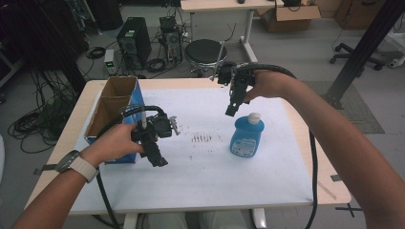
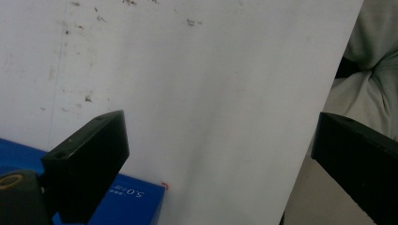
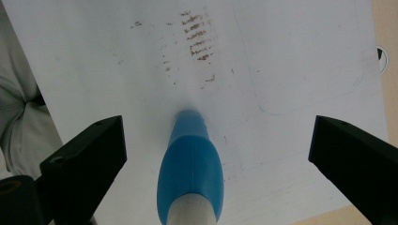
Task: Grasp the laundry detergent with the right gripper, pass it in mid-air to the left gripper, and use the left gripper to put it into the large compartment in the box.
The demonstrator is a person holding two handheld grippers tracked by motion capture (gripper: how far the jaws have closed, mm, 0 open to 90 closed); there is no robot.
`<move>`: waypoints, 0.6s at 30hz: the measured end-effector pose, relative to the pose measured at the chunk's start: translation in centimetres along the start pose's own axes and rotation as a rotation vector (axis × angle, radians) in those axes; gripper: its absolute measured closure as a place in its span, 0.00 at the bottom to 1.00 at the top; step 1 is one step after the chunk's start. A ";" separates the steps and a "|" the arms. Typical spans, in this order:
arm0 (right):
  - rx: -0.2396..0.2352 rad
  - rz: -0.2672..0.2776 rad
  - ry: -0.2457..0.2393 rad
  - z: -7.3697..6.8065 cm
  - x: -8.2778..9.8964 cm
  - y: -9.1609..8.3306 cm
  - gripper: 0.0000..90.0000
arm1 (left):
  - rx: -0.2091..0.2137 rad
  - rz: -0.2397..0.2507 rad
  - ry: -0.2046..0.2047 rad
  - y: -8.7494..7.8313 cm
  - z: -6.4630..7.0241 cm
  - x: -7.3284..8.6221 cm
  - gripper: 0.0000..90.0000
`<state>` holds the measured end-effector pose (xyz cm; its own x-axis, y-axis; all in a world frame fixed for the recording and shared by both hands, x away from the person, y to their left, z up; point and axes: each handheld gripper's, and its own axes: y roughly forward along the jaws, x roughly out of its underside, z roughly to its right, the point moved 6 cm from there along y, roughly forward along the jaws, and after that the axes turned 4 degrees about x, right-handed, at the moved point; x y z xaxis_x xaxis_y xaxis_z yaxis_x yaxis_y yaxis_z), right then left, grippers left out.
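Note:
A blue bottle (image 1: 247,136) with a white cap stands upright right of centre on the white sheet (image 1: 205,162). My right gripper (image 1: 231,110) hangs open in the air just up and left of its cap, pointing down. In the right gripper view the bottle (image 3: 191,168) rises between the wide-apart jaws, untouched. My left gripper (image 1: 158,160) is open too, low over the sheet beside the blue side of an open cardboard box (image 1: 114,102). In the left gripper view the box's blue corner (image 2: 126,199) lies by the left jaw, nothing between the jaws.
Brown smudges (image 1: 201,138) mark the sheet's middle. The table's right wooden edge (image 1: 325,176) lies bare beyond the sheet. Behind the table stand a black stool (image 1: 205,51), computer towers (image 1: 133,40) and cables on the floor. A dark post (image 1: 363,47) rises at right.

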<state>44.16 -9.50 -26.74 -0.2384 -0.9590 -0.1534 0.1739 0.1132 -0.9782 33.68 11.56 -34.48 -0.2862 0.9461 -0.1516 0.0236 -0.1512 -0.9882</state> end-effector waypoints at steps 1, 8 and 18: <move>0.002 -0.001 0.001 0.0 0.1 -0.2 0.05 | 0.001 0.000 0.001 -0.1 0.0 0.0 0.06; 0.010 0.008 0.012 -0.1 0.7 -0.9 0.05 | -0.007 0.003 -0.001 -0.3 0.1 0.0 0.06; 0.020 0.001 0.024 -0.3 1.8 -1.8 0.05 | -0.015 0.006 -0.003 -0.6 0.0 0.1 0.05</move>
<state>43.12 -11.37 -25.33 -0.2609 -0.9523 -0.1580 0.1935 0.1088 -0.9751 33.59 11.72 -33.92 -0.2890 0.9443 -0.1575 0.0397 -0.1526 -0.9875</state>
